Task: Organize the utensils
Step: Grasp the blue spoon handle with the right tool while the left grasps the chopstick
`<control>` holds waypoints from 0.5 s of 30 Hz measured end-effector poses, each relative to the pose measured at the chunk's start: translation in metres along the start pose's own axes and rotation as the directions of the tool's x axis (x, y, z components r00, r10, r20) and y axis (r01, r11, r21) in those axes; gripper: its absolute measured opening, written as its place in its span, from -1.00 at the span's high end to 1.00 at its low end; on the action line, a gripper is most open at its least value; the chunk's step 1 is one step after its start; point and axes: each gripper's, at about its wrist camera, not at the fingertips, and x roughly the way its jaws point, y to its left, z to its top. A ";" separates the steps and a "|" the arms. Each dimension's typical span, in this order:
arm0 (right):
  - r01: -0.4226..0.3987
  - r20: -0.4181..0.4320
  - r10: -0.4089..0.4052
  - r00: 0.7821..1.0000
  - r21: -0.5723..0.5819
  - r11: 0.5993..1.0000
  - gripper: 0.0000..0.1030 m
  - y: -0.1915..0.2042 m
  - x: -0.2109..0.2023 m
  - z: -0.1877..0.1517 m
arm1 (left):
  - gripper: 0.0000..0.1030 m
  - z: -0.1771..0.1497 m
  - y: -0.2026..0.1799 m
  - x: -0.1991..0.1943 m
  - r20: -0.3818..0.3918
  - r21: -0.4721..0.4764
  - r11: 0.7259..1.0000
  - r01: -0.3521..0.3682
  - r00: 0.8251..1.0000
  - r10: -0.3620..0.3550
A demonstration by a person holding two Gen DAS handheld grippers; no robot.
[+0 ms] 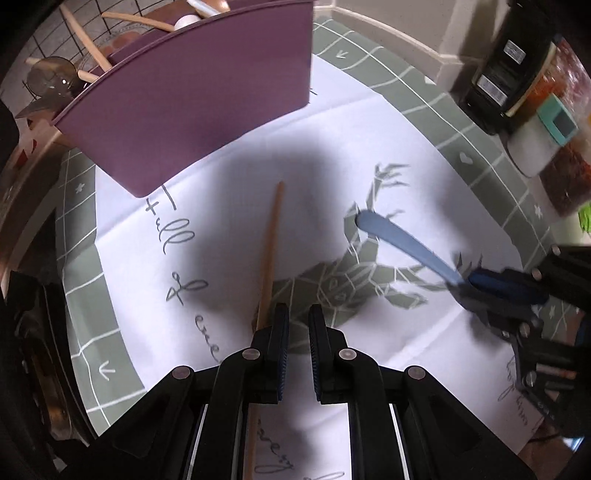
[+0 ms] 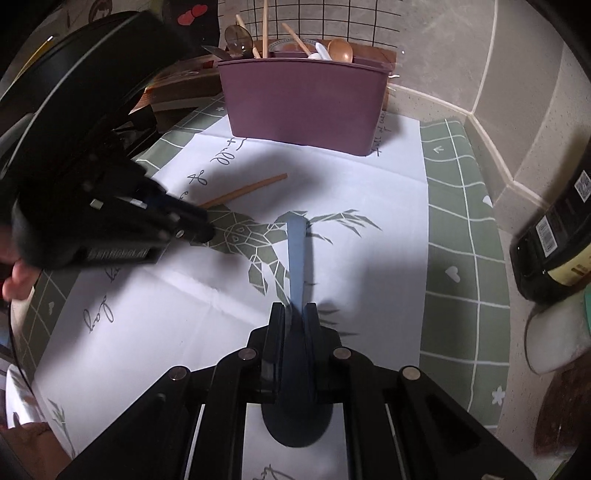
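A purple utensil holder [image 1: 192, 99] stands at the back of the cloth and holds several wooden and plastic utensils; it also shows in the right wrist view [image 2: 303, 99]. A wooden stick [image 1: 270, 254] lies on the cloth, just left of my left gripper [image 1: 298, 314], which is open with a narrow gap and empty. The stick shows in the right wrist view [image 2: 245, 191] too. My right gripper [image 2: 295, 308] is shut on a blue spoon [image 2: 297, 251], handle pointing toward the holder. The right gripper [image 1: 469, 286] and the spoon [image 1: 402, 243] also show in the left wrist view.
A white cloth with a deer print [image 2: 258, 243] covers a green checked mat [image 2: 461, 221]. Dark bottles [image 1: 506, 66] and jars [image 1: 535, 147] stand at the right. A large black round appliance [image 2: 74, 92] sits at the left. A wire grid [image 2: 332, 18] backs the holder.
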 end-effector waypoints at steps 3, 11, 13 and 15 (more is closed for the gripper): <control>0.015 0.007 -0.015 1.000 -0.001 1.000 0.82 -0.001 -0.005 -0.001 | 0.77 0.000 0.001 0.000 0.025 -0.027 1.000 0.003 1.000 -0.002; 0.032 0.000 -0.032 0.999 0.006 0.999 0.78 -0.010 -0.003 0.002 | 0.83 -0.026 0.029 -0.009 0.143 -0.265 0.964 -0.013 0.988 0.052; 0.030 -0.001 -0.030 1.000 0.012 0.999 0.79 -0.012 -0.003 0.002 | 0.83 -0.036 0.041 -0.015 0.166 -0.332 0.943 -0.015 0.983 0.074; 0.031 0.000 -0.031 1.000 0.019 0.999 0.79 -0.015 -0.002 0.005 | 0.83 -0.048 0.057 -0.023 0.199 -0.417 0.909 0.016 0.977 0.075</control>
